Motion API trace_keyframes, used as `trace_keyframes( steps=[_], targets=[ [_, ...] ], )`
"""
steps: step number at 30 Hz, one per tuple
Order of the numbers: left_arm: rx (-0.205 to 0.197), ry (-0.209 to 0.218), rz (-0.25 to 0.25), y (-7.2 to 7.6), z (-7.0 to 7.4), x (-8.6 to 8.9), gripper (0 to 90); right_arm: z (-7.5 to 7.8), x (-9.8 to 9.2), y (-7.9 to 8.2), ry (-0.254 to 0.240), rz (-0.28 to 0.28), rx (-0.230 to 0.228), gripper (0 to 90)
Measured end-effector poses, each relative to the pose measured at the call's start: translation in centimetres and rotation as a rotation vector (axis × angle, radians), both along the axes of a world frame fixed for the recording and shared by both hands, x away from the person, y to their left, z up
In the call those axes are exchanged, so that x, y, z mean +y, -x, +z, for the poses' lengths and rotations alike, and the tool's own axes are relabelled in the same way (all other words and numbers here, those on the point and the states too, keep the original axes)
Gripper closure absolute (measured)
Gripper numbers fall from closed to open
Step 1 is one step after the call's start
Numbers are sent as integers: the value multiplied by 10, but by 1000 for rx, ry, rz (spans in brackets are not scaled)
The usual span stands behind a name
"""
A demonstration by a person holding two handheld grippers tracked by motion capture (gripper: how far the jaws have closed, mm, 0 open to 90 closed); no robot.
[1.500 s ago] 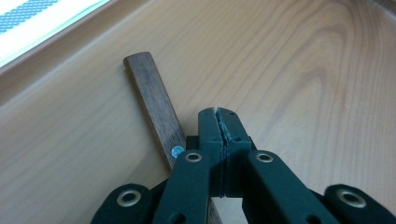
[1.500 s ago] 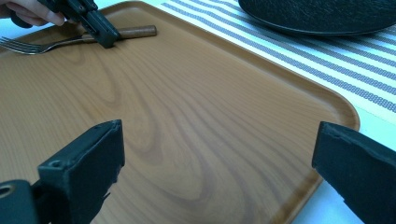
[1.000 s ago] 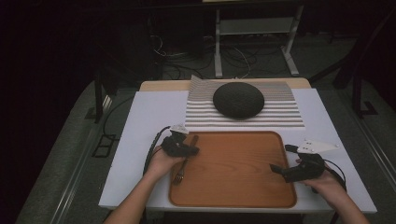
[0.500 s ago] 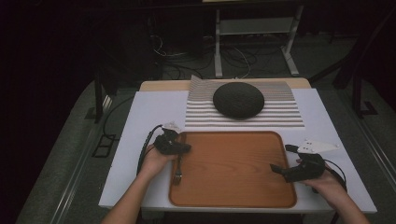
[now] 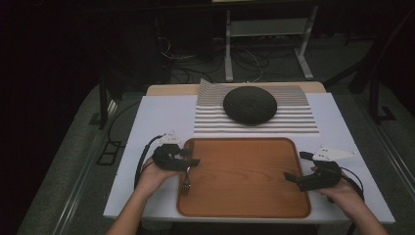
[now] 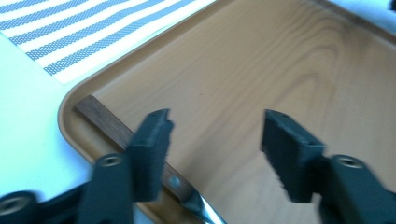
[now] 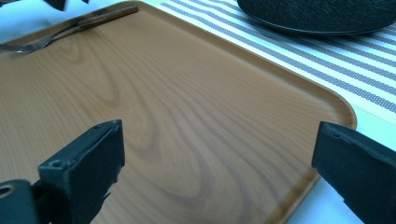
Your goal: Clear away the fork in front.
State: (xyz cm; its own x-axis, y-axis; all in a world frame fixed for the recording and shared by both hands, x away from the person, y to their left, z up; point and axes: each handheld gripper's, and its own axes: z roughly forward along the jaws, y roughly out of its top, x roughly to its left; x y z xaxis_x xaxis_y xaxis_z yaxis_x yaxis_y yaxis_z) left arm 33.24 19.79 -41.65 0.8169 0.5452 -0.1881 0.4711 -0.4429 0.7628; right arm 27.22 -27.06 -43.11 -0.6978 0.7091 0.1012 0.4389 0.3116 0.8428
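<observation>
A fork [image 5: 186, 180] lay inside the tray [image 5: 244, 208] along its left edge. The left gripper [image 5: 188, 158] hovered over the fork's handle, jaws wide, empty. The right gripper [image 5: 296, 166] sat at the tray's right edge, jaws wide.

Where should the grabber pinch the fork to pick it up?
Probably the fork is best gripped by its wooden handle, coming from above with the jaws across it. It lies flat along the tray's left rim, and the handle is thicker than the thin metal neck.
</observation>
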Motion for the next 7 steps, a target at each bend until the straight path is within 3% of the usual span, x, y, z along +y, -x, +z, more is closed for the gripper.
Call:
trace_keyframes(
  steps=[2,4,5,7],
  targets=[
    [-12,6,6,6,0,4,286,0,0,0,0,0,-3,26],
    [-16,11,21,13,-1,8,58,1,0,0,-1,-1,-4,26],
    [-19,16,17,17,-2,10,0,1,0,0,0,-1,-5,26],
    [-37,20,10,23,-3,15,0,0,0,0,0,-1,-5,26]
  ],
)
